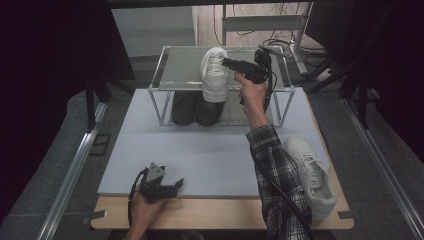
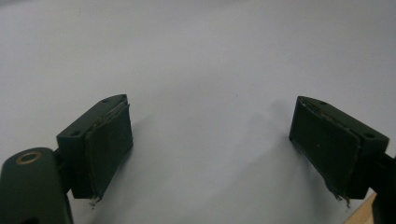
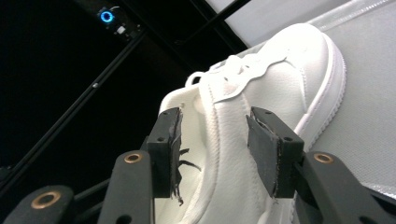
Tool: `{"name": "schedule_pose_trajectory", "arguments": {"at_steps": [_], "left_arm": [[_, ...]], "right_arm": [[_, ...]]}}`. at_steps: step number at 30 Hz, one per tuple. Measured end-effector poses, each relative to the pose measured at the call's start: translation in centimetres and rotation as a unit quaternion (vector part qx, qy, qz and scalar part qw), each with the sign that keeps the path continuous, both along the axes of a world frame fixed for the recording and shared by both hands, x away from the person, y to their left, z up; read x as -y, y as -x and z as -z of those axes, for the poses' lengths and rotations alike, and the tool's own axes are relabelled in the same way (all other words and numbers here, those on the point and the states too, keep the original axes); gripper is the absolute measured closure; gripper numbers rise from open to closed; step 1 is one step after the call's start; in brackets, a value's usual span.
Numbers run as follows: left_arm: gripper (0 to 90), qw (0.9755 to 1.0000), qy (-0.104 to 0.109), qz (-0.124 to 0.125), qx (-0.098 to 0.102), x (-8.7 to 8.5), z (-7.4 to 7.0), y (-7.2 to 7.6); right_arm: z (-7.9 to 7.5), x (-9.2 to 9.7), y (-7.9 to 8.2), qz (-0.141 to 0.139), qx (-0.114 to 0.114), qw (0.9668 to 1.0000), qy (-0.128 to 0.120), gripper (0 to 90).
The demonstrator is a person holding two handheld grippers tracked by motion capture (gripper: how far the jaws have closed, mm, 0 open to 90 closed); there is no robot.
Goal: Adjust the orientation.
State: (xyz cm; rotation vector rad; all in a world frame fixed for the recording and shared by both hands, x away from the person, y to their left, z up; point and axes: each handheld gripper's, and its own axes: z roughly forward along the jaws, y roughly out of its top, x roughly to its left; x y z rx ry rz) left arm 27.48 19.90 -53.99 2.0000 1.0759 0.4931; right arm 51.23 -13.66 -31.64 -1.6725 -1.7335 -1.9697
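White sneaker [image 1: 215, 75] on rack [image 1: 172, 67] top shelf

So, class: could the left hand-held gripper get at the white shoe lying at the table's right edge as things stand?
Probably yes: the left hand-held gripper rests open, with bare mat between it and that white shoe, though the right forearm crosses the path.

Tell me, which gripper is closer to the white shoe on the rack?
Right. The right gripper is at the shoe on the rack, jaws open around its side. The left gripper rests far away at the table's near edge.
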Motion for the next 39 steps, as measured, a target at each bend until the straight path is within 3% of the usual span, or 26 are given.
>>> {"name": "schedule_pose_trajectory", "arguments": {"at_steps": [6, 13, 26, 39], "left_arm": [[12.7, 1.0000, 0.000, 0.000, 0.000, 0.0, 0.0, 0.0], [12.7, 1.0000, 0.000, -0.001, 0.000, 0.0, 0.0, 0.0], [12.7, 1.0000, 0.000, -0.001, 0.000, 0.0, 0.0, 0.0], [12.7, 1.0000, 0.000, -0.001, 0.001, 0.0, 0.0, 0.0]], "right_arm": [[-0.4, 0.7, 1.2, -0.007, 0.014, 0.9999, 0.007, 59.0], [-0.1, 1.7, 2.7, -0.019, 0.024, 0.9993, 0.021, 70.8], [1.5, 2.6, 5.5, -0.041, 0.032, 0.9978, 0.040, 89.4], [3.7, 1.5, 7.2, -0.082, 0.023, 0.9951, 0.051, 89.9]]}}
